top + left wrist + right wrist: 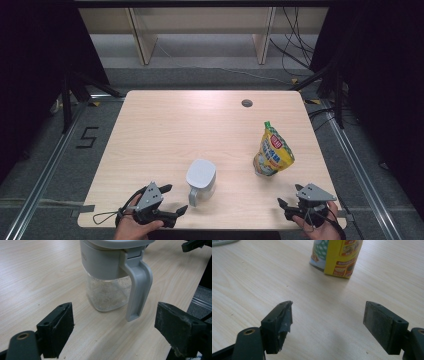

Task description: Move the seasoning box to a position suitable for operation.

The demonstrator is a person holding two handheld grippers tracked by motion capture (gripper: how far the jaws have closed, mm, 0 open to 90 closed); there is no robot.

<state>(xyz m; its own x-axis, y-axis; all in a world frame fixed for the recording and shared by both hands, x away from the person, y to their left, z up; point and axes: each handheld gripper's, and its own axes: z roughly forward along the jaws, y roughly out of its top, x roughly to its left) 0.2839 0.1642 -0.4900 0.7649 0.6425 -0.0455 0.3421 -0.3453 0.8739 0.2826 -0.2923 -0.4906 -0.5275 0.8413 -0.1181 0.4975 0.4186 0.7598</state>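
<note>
A clear jug with a grey lid (201,177) and a grey handle (138,290) stands near the table's front middle. It holds a thin layer of pale grains at the bottom (107,298). My left gripper (175,199) is open just left of the handle, which lies ahead between the jaws in the left gripper view (115,325), untouched. A yellow printed pouch (272,150) stands upright at the right. My right gripper (290,195) is open on the table in front of it, and the pouch's base (337,255) stands well ahead of the jaws (328,320).
The light wooden table (165,125) has a round cable hole (246,103) near its far edge. Beyond it are wooden shelf legs (142,40) and loose cables (295,45) on the floor. Dark stands (70,90) flank the table.
</note>
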